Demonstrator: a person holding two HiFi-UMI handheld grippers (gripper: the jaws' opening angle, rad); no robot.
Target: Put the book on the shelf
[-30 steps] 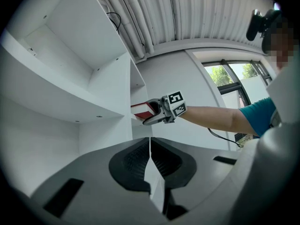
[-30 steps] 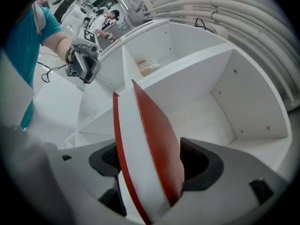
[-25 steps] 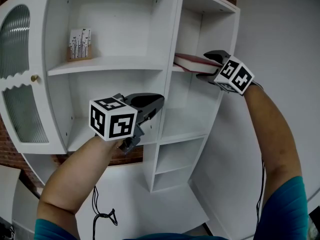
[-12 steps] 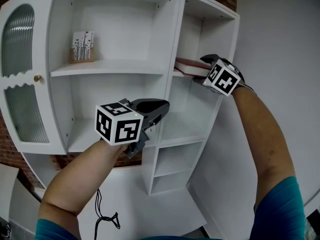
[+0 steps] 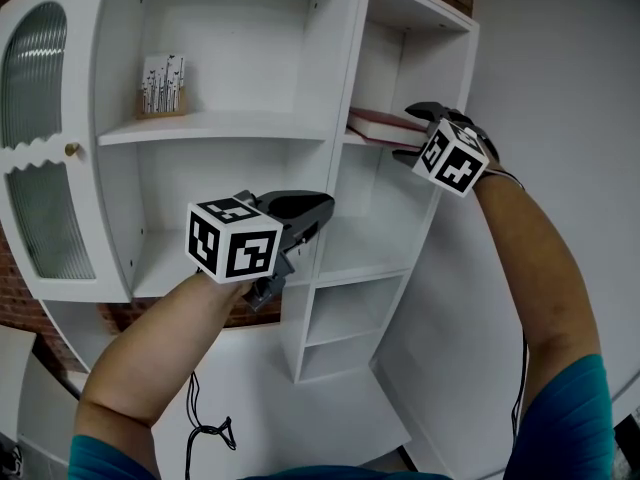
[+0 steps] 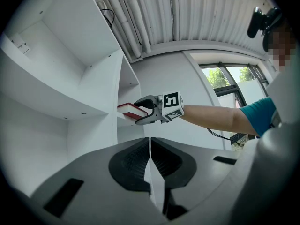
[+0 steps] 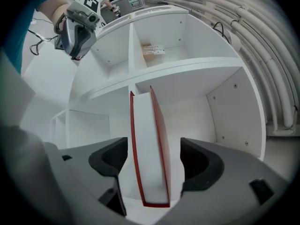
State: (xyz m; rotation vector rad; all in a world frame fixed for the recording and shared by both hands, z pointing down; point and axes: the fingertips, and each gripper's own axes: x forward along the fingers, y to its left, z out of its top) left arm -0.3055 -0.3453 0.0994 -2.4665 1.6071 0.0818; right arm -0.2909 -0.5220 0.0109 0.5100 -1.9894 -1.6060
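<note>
Backing off slightly, right gripper [image 5: 404, 131] fingers spread around the book [image 5: 376, 125] on the shelf [image 5: 210, 129]; left gripper [image 6: 150, 144] fingers clenched.

Head camera faces the shelf [image 5: 230, 128]; both gripper cameras (nearer) share it.

Teal sleeves [image 5: 565, 423]; grey left gripper [image 5: 324, 208], right gripper [image 5: 408, 133].

We see a little box of cards [image 5: 160, 88], a wavy glass door [image 5: 35, 138] with a gold knob [image 5: 71, 150], a black cord [image 5: 205, 423], and red bricks [image 5: 12, 298].
</note>
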